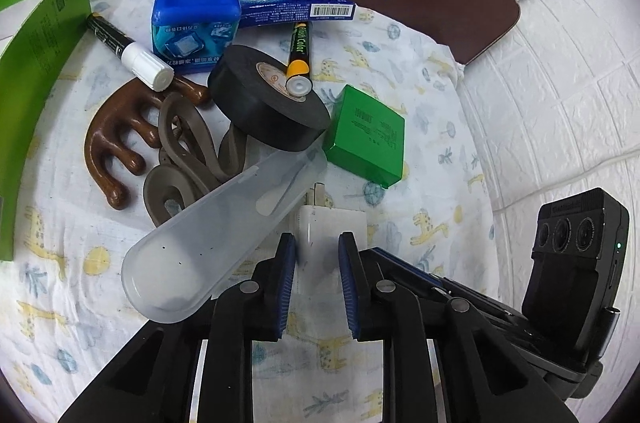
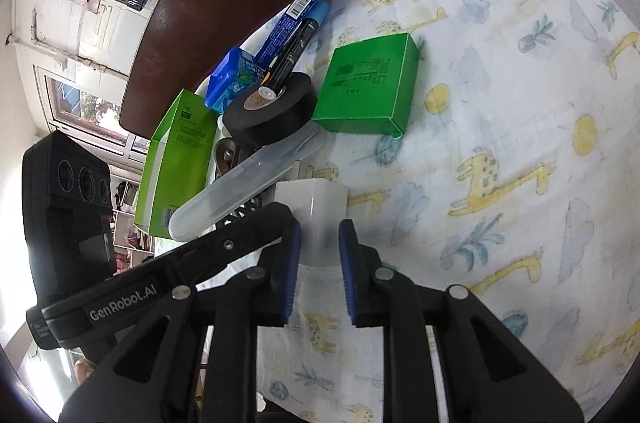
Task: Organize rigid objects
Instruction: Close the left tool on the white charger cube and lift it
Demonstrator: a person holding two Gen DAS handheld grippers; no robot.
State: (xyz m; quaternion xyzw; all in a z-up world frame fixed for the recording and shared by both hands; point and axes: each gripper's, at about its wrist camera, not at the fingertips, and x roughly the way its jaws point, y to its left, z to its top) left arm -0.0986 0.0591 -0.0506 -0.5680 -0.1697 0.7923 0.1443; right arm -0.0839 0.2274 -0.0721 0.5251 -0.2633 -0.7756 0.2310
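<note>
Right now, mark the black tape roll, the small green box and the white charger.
black tape roll [image 1: 256,99], left wrist view, on its outer band.
small green box [image 2: 366,79], right wrist view, on its printed top face.
white charger [image 2: 316,203], right wrist view, on its body.

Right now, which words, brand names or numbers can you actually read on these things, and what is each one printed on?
"flash Color": on the barrel of the marker pen that leans on the tape roll.
"GenRobot.AI": on the arm of the left gripper, seen from the right wrist view.
Barcode, digits too small to read: blue carton.
Small print, unreadable: small green box, tall green box, blue tub.
</note>
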